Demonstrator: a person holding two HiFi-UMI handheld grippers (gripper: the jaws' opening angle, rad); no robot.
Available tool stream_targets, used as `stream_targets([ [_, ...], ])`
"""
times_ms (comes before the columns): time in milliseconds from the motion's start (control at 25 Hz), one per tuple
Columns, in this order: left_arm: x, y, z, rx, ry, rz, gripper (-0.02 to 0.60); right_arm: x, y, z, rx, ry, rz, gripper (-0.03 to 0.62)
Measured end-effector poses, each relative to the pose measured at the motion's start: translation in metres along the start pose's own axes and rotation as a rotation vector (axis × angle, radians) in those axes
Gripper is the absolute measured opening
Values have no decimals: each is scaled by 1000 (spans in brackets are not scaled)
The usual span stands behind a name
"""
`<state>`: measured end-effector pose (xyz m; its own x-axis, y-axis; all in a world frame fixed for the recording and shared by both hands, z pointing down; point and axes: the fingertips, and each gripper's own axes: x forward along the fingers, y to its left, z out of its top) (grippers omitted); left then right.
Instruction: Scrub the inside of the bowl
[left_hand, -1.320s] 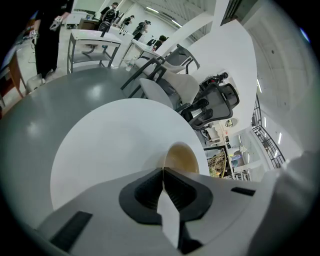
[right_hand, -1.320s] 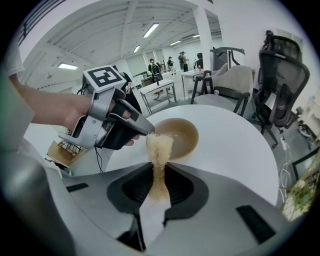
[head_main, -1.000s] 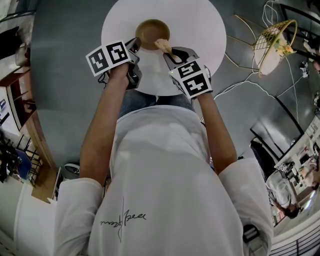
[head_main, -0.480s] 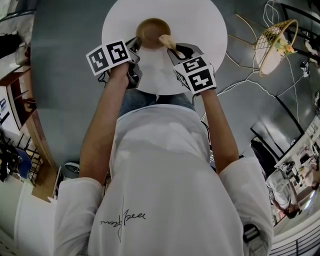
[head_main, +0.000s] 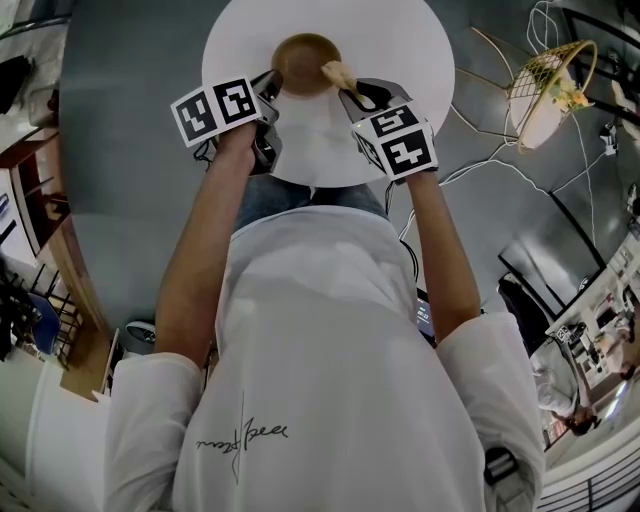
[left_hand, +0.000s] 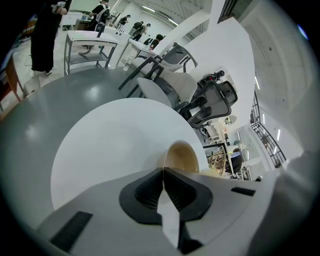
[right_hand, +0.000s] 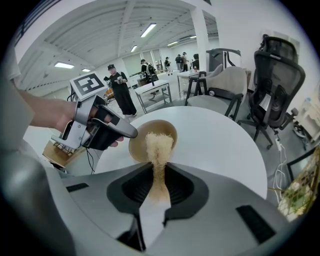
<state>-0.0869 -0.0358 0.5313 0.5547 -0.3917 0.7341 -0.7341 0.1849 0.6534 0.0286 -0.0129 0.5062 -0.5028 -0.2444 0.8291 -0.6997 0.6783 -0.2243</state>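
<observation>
A brown wooden bowl (head_main: 303, 60) stands near the far side of the round white table (head_main: 400, 40). My left gripper (head_main: 270, 92) sits at the bowl's left rim, its jaws closed together on that rim (left_hand: 170, 159); the right gripper view shows its tip (right_hand: 131, 133) against the bowl (right_hand: 140, 140). My right gripper (head_main: 352, 95) is shut on a tan fibrous scrubber (right_hand: 158, 150). The scrubber's frayed end (head_main: 336, 72) reaches over the bowl's right edge into the bowl. The bowl's floor is mostly hidden behind it.
A wire basket (head_main: 545, 88) and loose cables (head_main: 480, 165) lie on the grey floor to the right. Office chairs (right_hand: 277, 85) stand beyond the table, with work tables (left_hand: 90, 42) and people farther back. The person's knees are under the table's near edge.
My right gripper has shifted a little to the right and away, carrying the scrubber's end from the bowl's middle towards its right rim. The left gripper and the bowl have stayed put.
</observation>
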Motion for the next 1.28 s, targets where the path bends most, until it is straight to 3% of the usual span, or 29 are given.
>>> stream_targets([
  [360,1,0,-3,-8,3,-5,14,-2,-4,2,-67,15,11,84],
  [960,1,-6,-2,-2,17,-36,17,-2,-14,10,-88,2,-18,84],
  [1280,-5,-6,3,-21,-22,-48,75,-3,-12,10,-80,-4,-20,84],
])
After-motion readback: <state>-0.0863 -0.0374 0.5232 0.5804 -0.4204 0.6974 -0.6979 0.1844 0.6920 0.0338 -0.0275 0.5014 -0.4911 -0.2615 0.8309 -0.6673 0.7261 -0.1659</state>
